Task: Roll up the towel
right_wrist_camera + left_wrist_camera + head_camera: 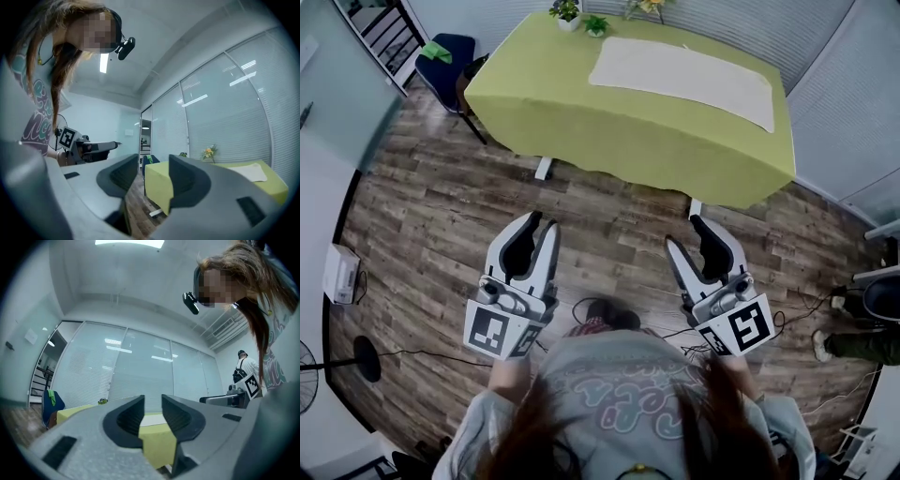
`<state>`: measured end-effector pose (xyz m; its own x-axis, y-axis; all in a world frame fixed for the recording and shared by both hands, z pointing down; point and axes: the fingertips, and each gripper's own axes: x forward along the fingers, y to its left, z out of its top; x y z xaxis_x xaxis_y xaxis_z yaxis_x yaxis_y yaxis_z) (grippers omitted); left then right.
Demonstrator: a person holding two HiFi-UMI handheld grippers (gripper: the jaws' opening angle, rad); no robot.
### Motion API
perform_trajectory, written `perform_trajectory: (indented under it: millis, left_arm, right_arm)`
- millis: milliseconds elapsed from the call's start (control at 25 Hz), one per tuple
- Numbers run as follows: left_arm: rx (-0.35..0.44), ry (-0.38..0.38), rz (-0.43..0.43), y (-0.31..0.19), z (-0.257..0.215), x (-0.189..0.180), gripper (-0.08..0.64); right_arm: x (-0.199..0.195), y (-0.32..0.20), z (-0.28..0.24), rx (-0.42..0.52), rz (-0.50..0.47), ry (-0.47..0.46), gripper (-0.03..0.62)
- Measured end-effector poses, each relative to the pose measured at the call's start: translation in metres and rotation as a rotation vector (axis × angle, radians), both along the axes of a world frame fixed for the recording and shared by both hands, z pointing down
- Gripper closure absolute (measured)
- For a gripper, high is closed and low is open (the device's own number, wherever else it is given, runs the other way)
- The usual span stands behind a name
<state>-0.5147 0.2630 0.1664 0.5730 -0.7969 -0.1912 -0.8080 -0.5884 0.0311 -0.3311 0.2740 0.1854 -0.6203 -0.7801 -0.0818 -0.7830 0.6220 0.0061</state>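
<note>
A white towel (pixel 684 75) lies spread flat on a table under a green cloth (pixel 609 127) at the far side of the room. Both grippers are held over the wooden floor, well short of the table and pointing toward it. My left gripper (pixel 540 223) has a narrow gap between its jaws and nothing in it. My right gripper (pixel 685 232) stands wider open, also empty. In the left gripper view, the towel (pixel 151 418) and green cloth (pixel 159 441) show far off between the jaws (pixel 153 401). The right gripper view shows the table's corner (pixel 157 185) beyond the jaws (pixel 153 161).
A blue chair (pixel 450 56) stands left of the table, and small potted plants (pixel 567 11) sit on its far edge. A white box (pixel 342 272), a fan stand (pixel 361 356) and cables lie on the floor. Another person's leg (pixel 853 342) is at the right.
</note>
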Motion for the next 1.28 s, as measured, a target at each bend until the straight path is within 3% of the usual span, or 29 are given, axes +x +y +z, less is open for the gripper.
perform_trajectory:
  millis: [40, 80, 120, 320, 960, 1280]
  left_arm:
    - [0.004, 0.009, -0.005, 0.001, -0.001, -0.001, 0.428]
    - [0.006, 0.014, -0.009, 0.002, -0.001, -0.001, 0.338]
    - [0.007, 0.014, -0.012, 0.003, 0.0, 0.0, 0.322]
    - [-0.011, 0.0, -0.032, 0.01, 0.009, 0.007, 0.305]
    - [-0.041, -0.016, -0.17, 0.027, 0.039, 0.007, 0.305]
    - [-0.037, -0.028, -0.211, -0.023, 0.055, -0.021, 0.305]
  right_arm:
    - [0.001, 0.0, 0.0, -0.003, -0.003, -0.007, 0.381]
    - [0.003, 0.0, 0.001, -0.001, 0.001, -0.01, 0.375]
    - [0.006, 0.0, 0.002, 0.005, 0.01, -0.007, 0.358]
    - [0.016, 0.004, 0.007, 0.017, 0.033, 0.013, 0.302]
    - [0.034, 0.013, 0.043, -0.032, -0.047, 0.068, 0.301]
    - [0.016, -0.036, 0.055, -0.022, -0.062, 0.1, 0.301]
